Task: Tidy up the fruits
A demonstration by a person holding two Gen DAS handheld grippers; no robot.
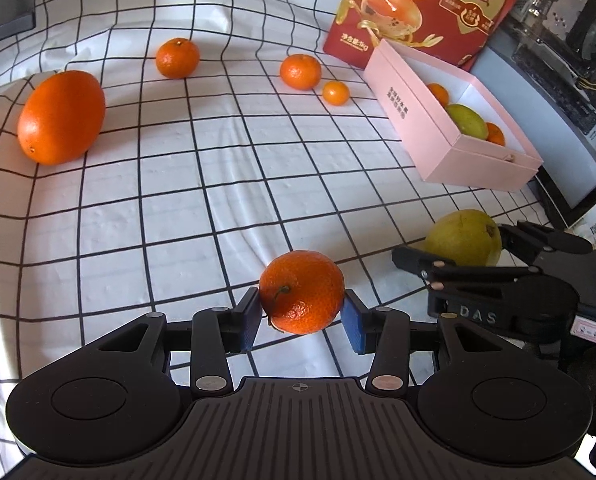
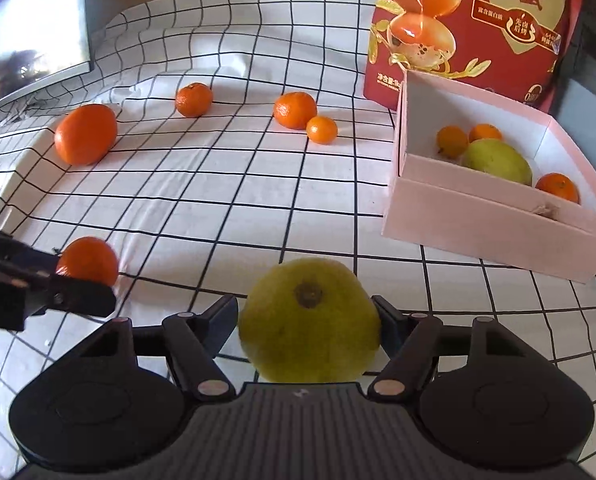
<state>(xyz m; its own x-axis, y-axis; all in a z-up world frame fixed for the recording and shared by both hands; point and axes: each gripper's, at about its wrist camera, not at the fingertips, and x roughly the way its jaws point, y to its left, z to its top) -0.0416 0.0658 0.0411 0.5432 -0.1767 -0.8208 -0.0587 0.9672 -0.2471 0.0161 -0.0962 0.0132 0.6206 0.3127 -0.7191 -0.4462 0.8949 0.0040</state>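
Surface: a white cloth with a black grid (image 1: 202,184) covers what I take for a worktop; it lies in soft folds, so round fruit may roll on it.
Red bag: a tall red printed food bag (image 2: 474,24) stands at the far right, behind the box.
Pink box: an open, shallow pink cardboard box (image 2: 478,236) sits on the right of the cloth. It already holds one green pear and three small oranges, with free room at its near end.
Loose fruit: a large oval orange (image 1: 60,118) lies far left; two round mandarins and one tiny orange lie farther back, all well apart from my tongs.
Pear: a big yellow-green pear (image 2: 310,320), stem end toward the camera, sits between my right tongs (image 2: 306,326). The fingers flank its widest part, but blur hides whether the pads press, so I cannot tell if it is held. I judge it heavy, firm, smooth and easily bruised; the wide belly is the place to grip, not the tapering neck.
Mandarin: a small dimpled orange mandarin with a short stalk (image 1: 302,292) is clamped by my left tongs (image 1: 300,314), the blue pads (image 1: 352,320) on its sides. I judge it light and soft-skinned, so gentle pressure should suffice.
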